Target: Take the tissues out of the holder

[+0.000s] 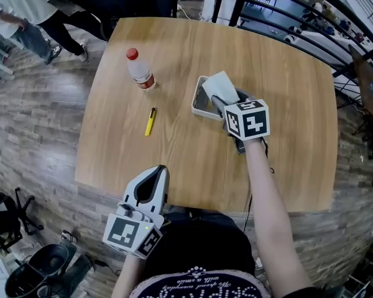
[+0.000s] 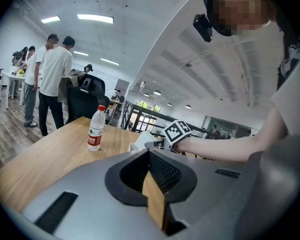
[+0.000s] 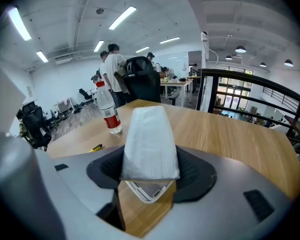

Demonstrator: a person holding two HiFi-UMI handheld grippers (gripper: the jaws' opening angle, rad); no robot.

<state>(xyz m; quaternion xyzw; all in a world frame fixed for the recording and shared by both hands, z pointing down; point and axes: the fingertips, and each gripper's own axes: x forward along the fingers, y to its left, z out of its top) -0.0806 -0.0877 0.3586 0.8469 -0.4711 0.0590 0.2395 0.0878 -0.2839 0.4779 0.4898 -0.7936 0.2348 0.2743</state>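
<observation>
A white tissue pack (image 1: 221, 84) stands partly raised out of a white holder (image 1: 199, 107) near the middle of the wooden table (image 1: 292, 79). My right gripper (image 1: 227, 102) is shut on the pack from the near right side. In the right gripper view the tissue pack (image 3: 149, 139) fills the space between both pads, and the holder's rim (image 3: 149, 193) shows just below it. My left gripper (image 1: 156, 174) hangs at the table's near edge, shut with nothing in it, far from the holder. In the left gripper view its tips (image 2: 150, 154) meet.
A plastic water bottle (image 1: 140, 71) with a red cap stands left of the holder, and a yellow pen (image 1: 150, 121) lies nearer to me. People stand beyond the table's far left corner (image 1: 25, 11). A black railing (image 1: 311, 17) runs at the far right.
</observation>
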